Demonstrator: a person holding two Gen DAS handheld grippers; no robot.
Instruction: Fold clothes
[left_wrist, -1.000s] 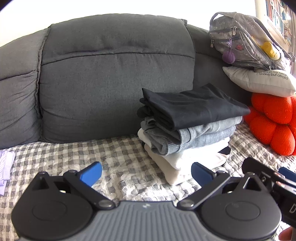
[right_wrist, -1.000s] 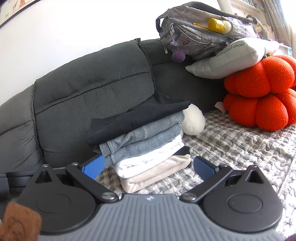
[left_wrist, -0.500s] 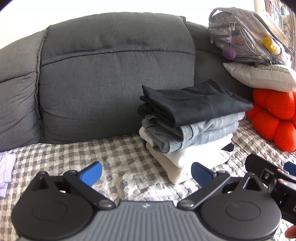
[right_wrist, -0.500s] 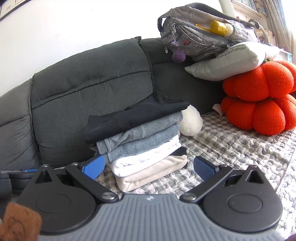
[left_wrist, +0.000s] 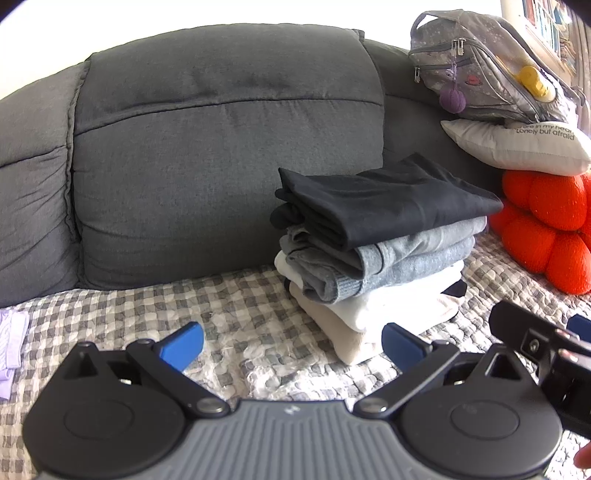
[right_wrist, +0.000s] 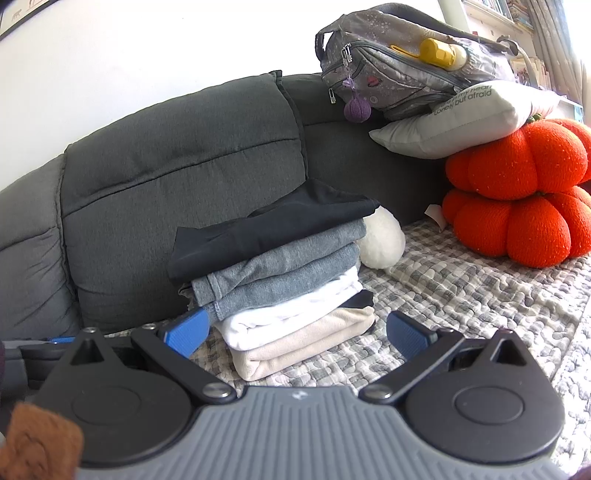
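Altogether four folded garments (right_wrist: 280, 273) stacked; two orange pumpkin cushions (right_wrist: 517, 206).

The pale lilac folded cloth (left_wrist: 10, 341) is cut off by the left edge of the left wrist view, so its full shape cannot be told. In the right wrist view, the round white plush ball (right_wrist: 382, 242) is partly hidden behind the stack of folded clothes (right_wrist: 280, 273). A fuzzy brown patch (right_wrist: 37, 443) at the bottom left corner is cropped and blurred; it may be a sleeve. The grey printed cushion (left_wrist: 517, 144) carries lettering whose top line is partly covered by the grey star-patterned backpack (left_wrist: 476, 62).
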